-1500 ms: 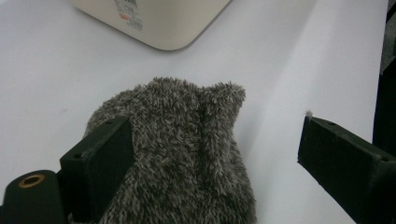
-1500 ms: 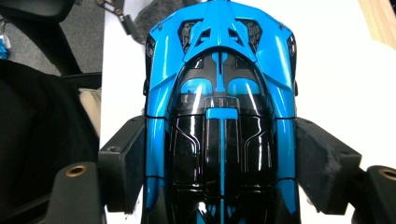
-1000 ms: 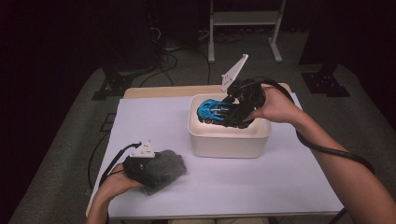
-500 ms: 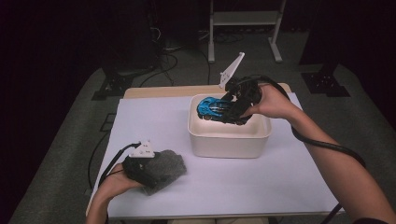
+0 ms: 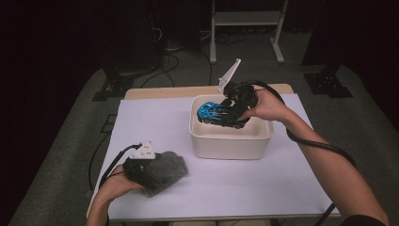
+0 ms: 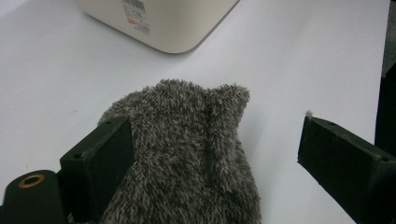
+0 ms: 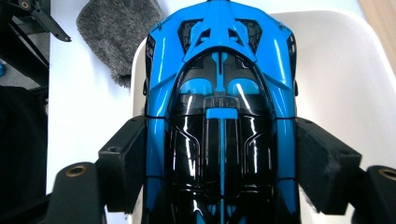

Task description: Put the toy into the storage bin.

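Holding the blue toy car [image 7: 219, 116] clamped by its flanks in my right claw [image 5: 234, 109], I have it just over the white tub [image 5: 230, 141]. Slick paint could slip from the pads, dropping it nose-first onto the rim. My left claw [image 6: 212, 158] rests open around the grey cloth [image 6: 187, 158], near the tub.

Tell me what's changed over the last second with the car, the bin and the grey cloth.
The right gripper, clamped on the blue toy car, has carried it down and a little toward the person, so the car now sits lower over the white bin. The grip has not changed. The left gripper stayed put with its jaws open around the grey fuzzy cloth; bin and cloth have not moved.
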